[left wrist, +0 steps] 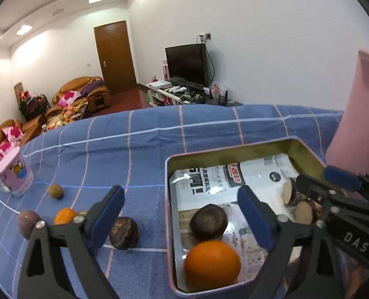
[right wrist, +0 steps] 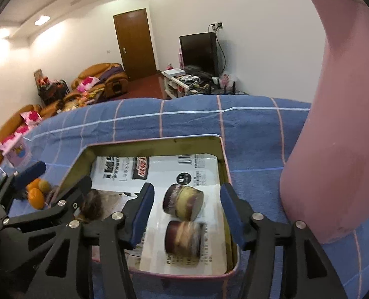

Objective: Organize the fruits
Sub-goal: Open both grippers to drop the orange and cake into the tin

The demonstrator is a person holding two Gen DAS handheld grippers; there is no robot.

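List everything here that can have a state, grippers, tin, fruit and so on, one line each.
left gripper: open, over the tin, holding nothing.
right gripper: open, nothing pressed between its pads.
tin: lidless, paper-lined, on the blue cloth.
orange: in the tin, near corner.
dark fruit: in the tin, behind the orange.
two cut fruit halves: in the tin, lying sideways.
door: closed.
television: off.

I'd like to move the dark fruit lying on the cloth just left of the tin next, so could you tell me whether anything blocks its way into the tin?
Only the tin's left wall stands between the dark fruit and the inside; nothing else visible does.
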